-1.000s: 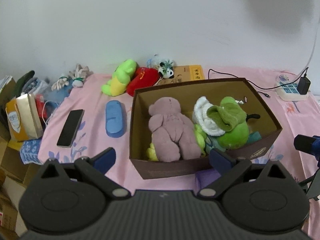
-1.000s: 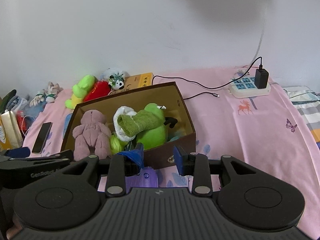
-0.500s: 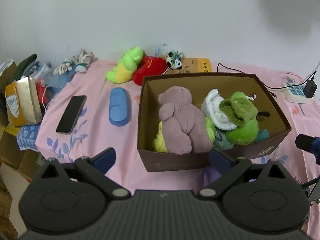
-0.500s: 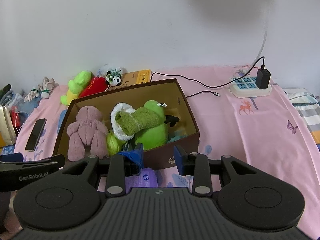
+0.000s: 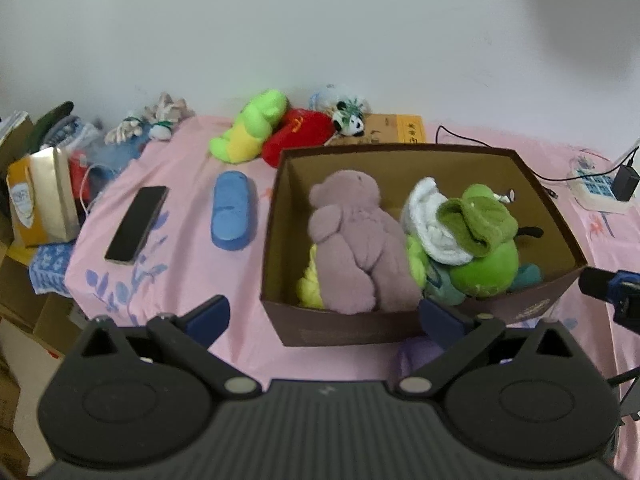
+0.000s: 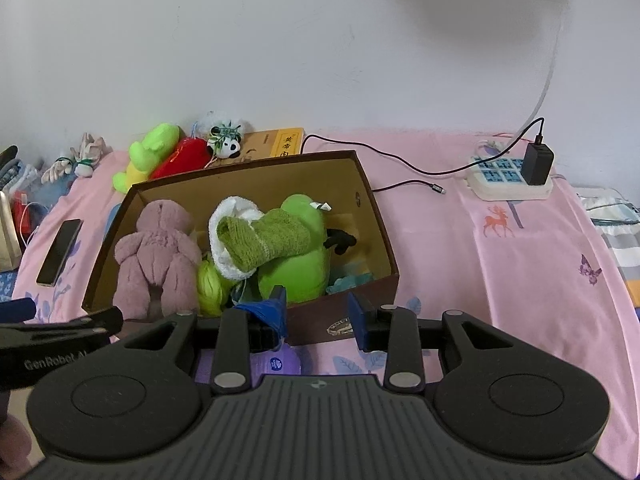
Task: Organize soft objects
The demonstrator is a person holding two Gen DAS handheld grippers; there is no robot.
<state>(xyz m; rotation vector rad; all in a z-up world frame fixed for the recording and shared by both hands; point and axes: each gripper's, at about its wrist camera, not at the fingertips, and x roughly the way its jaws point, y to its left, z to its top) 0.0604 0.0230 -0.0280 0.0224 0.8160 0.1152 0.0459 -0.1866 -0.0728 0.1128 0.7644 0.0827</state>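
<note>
Sitting on a pink sheet (image 5: 180,248), the brown cardboard box (image 5: 344,334) held a mauve teddy bear (image 5: 356,240) face down at its left end, a white towel (image 5: 430,220) and a green sock (image 5: 476,224) lying over a green frog plush (image 5: 486,270) at its right. From the left wrist, the left gripper (image 5: 324,316) stood wide open with nothing between its fingers, the box's near wall lying in the gap between them; this view alone took in a blue case (image 5: 232,216) beside the box and an orange-and-white carton (image 5: 40,196) at the bed's edge. A phone (image 5: 136,224) lay left of the case. Only the right wrist showed the whole power strip (image 6: 508,180) with its black charger (image 6: 538,164) and the cable (image 6: 384,160) trailing toward the box. There the right gripper (image 6: 316,314) hovered at the box's near wall, jaws partly parted and clamping nothing, though a blue scrap hung at its left finger (image 6: 272,312). A purple soft item (image 6: 276,362) lay on the sheet under that gripper, outside the box. Against the wall a lime plush (image 6: 150,152), a red plush (image 6: 188,156) and a small panda (image 6: 228,146) remained outside too.
</note>
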